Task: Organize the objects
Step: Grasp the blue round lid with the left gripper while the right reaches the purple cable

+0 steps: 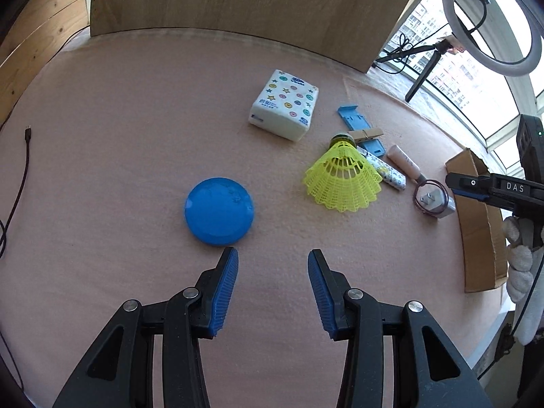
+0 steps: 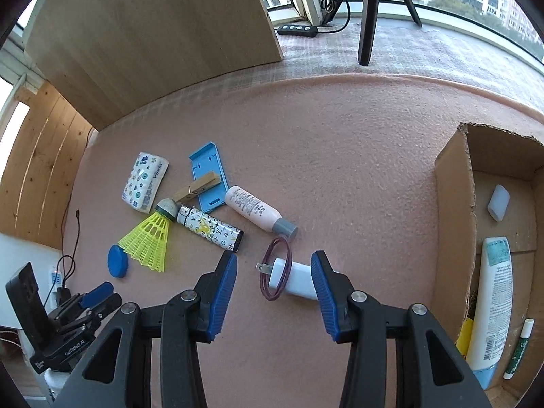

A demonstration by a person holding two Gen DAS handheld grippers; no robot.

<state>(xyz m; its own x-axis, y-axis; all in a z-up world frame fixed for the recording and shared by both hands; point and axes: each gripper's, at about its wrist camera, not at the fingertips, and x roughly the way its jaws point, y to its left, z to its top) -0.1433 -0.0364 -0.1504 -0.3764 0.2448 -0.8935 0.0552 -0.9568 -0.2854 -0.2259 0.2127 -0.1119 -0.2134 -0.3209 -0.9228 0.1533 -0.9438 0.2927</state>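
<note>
Pink matting (image 2: 340, 142) carries one each of tissue pack (image 2: 144, 182), shuttlecock (image 2: 149, 238), lighter (image 2: 210, 233), bottle (image 2: 255, 210), clothespin (image 2: 197, 187), blue tray (image 2: 209, 180), blue lid (image 1: 219, 211), plus a charger (image 2: 295, 278) ringed by a hair tie (image 2: 275, 268). Charger's far end hides behind the right gripper (image 2: 273, 258), which is open and empty like the left gripper (image 1: 273, 255). At the mat's right edge, a box (image 2: 454, 204) holds three clear things, lotion (image 2: 491, 306), eraser (image 2: 498, 206), and tube (image 2: 518, 348); something yellow beside them is cut off.

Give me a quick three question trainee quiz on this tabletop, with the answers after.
1. True or false: the left tongs are holding the blue disc.
2. What loops around the white charger?
3. Which lies inside the cardboard box: A) the shuttlecock, B) the white lotion bottle, C) the clothespin?

Key: 1. False, both tongs are open and empty. 2. A purple hair tie. 3. B.
</note>
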